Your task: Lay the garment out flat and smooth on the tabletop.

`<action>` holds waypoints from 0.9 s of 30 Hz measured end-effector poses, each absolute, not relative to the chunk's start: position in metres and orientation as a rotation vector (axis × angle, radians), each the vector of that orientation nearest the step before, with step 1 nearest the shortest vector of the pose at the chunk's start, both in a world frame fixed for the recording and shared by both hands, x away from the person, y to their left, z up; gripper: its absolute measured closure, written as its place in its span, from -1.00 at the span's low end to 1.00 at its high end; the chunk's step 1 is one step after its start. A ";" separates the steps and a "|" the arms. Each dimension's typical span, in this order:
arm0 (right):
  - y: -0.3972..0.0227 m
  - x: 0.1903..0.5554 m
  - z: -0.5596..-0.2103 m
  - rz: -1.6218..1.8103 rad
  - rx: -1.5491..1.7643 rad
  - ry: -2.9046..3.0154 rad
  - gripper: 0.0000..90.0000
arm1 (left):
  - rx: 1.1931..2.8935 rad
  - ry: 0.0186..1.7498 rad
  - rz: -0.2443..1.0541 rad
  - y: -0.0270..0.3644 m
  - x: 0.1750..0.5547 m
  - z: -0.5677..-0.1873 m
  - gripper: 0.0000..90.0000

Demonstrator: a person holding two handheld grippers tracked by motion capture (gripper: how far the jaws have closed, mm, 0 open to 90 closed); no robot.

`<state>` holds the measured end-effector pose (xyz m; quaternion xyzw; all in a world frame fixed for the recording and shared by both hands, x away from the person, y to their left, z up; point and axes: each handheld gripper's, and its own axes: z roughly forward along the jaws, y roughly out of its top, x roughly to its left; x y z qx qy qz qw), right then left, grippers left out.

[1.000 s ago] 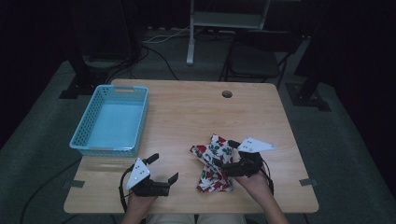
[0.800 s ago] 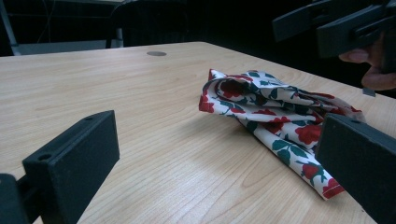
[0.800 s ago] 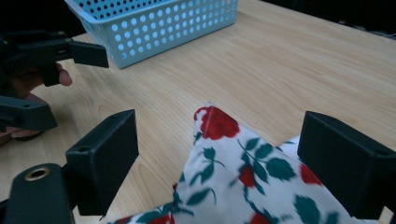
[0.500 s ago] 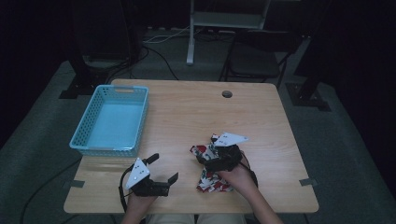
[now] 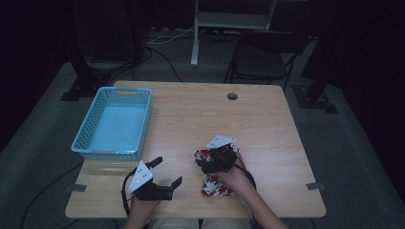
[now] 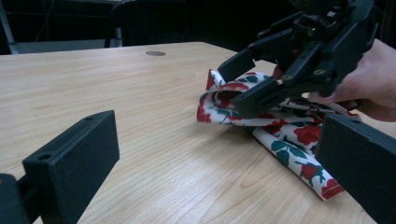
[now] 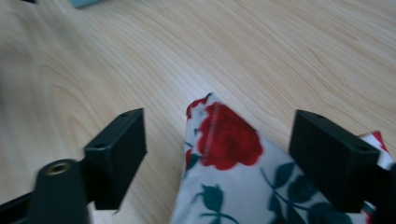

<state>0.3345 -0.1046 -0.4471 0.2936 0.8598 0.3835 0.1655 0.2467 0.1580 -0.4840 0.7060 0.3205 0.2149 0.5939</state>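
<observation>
While both grippers sit low in the high view, a floral cloth lies crumpled at lower centre of the wooden table.

At left, a blue basket sits on the table, well apart from the cloth. Lower left of centre, the left gripper rests on bare wood, jaws spread and grasping nothing. Right of it, the right gripper hovers over the cloth's upper fold, jaws released, a corner of fabric between them.
</observation>
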 end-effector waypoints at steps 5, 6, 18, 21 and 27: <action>-0.104 0.337 -0.451 1.025 0.884 2.427 -0.27 | 1.638 0.749 0.501 0.158 0.247 -0.484 -0.99; -0.104 0.338 -0.452 1.000 0.893 2.426 -0.05 | 1.639 0.748 0.501 0.158 0.247 -0.484 -0.99; -0.121 0.335 -0.442 1.055 0.923 2.355 0.84 | 1.634 0.752 0.497 0.159 0.247 -0.484 -0.99; -0.126 0.332 -0.437 1.071 0.920 2.340 0.84 | 1.634 0.751 0.497 0.159 0.247 -0.484 -0.99; -0.145 0.319 -0.424 1.121 0.934 2.284 0.84 | 1.634 0.749 0.500 0.158 0.247 -0.484 -0.99</action>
